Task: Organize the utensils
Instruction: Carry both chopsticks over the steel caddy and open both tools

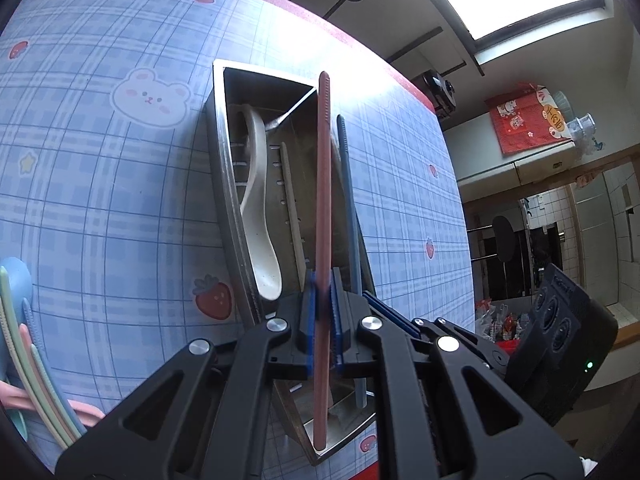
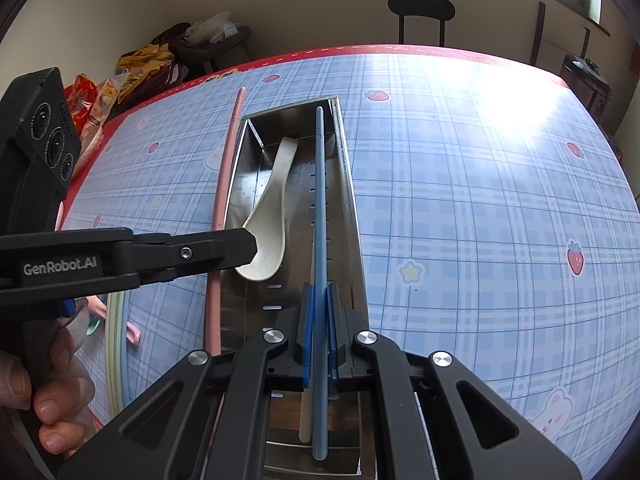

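Both grippers are working over the long stainless-steel utensil tray point(image 2: 347, 184) that sits lengthwise near the middle of the plaid blue surface point(image 2: 480, 220). The left gripper point(image 1: 323, 320) is clamping a long pink chopstick point(image 1: 323, 208) about a third of the way up its length, and the right gripper point(image 2: 319, 328) is clamping a long blue chopstick point(image 2: 320, 208) in much the same way; each set of blue pads is closed tight on its stick.

The pink chopstick is hanging above the tray, roughly parallel to the long walls, though the right wrist view suggests it is riding close to, or just outside, the tray's left rim. The blue chopstick is lining up over the right half of the tray, beside the slotted floor. A white ceramic soup spoon point(image 2: 269, 216) and a cream chopstick point(image 1: 291, 200) are already lying inside.

To do this step well, each stick should be kept level and aligned with the tray's long axis, brought inward of the rims, and lowered until it is nearly touching the floor before the pads part. The pink one likely needs nudging toward the tray's centre line, clear of the spoon bowl. Releasing from a height risks a bounce onto the surface. More pastel utensils point(image 1: 24, 344) are waiting at the surface's near left edge.
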